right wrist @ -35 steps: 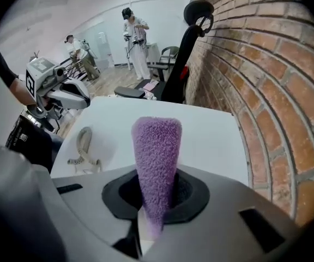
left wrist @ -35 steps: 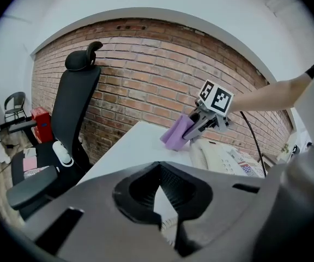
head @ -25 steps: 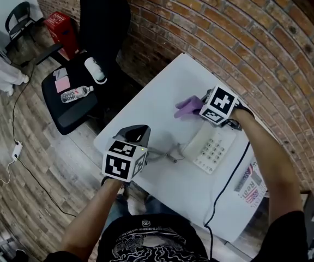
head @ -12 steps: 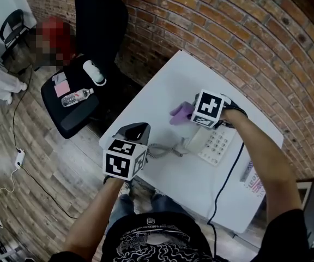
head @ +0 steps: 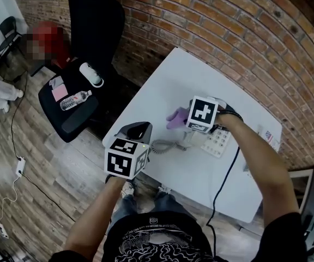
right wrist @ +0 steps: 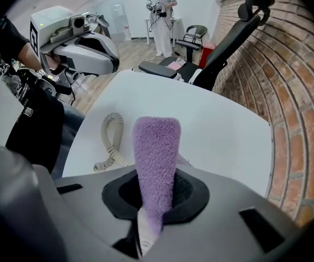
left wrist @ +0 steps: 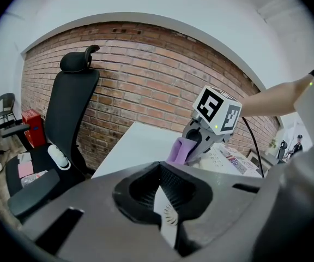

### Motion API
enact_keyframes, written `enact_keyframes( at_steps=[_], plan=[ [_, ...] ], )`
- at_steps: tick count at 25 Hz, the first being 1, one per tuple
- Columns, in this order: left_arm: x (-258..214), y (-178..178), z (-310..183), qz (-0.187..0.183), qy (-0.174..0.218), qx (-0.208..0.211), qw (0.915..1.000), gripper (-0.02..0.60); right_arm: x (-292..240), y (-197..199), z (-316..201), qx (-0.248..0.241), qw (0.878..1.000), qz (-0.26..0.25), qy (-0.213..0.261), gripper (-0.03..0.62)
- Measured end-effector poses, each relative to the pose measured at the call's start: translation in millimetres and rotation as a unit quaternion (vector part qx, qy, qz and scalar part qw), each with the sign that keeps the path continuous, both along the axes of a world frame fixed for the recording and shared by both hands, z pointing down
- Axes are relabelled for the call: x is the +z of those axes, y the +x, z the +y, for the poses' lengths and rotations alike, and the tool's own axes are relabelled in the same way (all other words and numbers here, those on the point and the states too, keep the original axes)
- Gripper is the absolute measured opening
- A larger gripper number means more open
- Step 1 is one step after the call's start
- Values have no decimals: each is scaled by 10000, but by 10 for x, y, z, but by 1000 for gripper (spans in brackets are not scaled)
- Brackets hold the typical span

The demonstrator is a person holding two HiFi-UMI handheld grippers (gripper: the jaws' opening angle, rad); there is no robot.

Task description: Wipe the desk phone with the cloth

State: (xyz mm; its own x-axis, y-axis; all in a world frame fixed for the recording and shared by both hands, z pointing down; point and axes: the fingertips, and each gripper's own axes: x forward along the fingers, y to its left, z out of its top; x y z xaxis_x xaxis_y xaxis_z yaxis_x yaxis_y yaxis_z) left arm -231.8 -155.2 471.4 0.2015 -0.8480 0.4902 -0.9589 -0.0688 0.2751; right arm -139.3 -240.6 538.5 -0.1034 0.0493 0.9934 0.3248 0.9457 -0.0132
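Your right gripper (head: pixel 185 120) has slid along the desk phone (head: pixel 218 142) beside it toward your left gripper (head: pixel 137 131), jaws clamped on the purple cloth (head: pixel 176 117), while the left hangs pinched together, empty, near the coiled cord (head: pixel 165 145).

A: Where's the head view?
B: High overhead, looking steeply down on the white desk (head: pixel 165 97), which lies across mid-frame.
A: And the gripper views?
B: Low behind their jaws, very close. The left faces the brick wall (left wrist: pixel 130 86), with the right gripper (left wrist: pixel 194 144) right of centre. The right, purple cloth (right wrist: pixel 156 162) filling its middle, faces back, with the left gripper (right wrist: pixel 105 61) at upper left. All share the desk and office chair (head: pixel 72 100).
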Motion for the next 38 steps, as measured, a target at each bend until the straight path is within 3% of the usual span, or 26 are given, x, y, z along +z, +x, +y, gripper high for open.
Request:
enact_keyframes(
  at_steps=[18, 22, 25, 27, 32, 38],
  plan=[
    [25, -31, 214, -62, 2, 849, 9964, 5, 118, -16, 603, 1072, 9932, -367, -274, 44],
    [18, -18, 252, -77, -10, 1105, 9938, 5, 84, -42, 739, 1505, 9858, -624, -406, 44],
    [-16, 5, 263, -60, 8, 1291, 9916, 5, -40, -80, 808, 1969, 9738, -1051, -428, 44],
    [-46, 37, 251, -42, 24, 1393, 9902, 5, -167, -88, 819, 2410, 9584, -1468, -423, 44],
    [-154, 225, 169, -20, 141, 1712, 9851, 5, -630, 67, 770, 3507, 8994, -2596, -243, 44],
    [-258, 634, 36, -96, 277, 2247, 9740, 5, -1143, 546, 778, 4596, 8019, -3818, -20, 44]
  ],
)
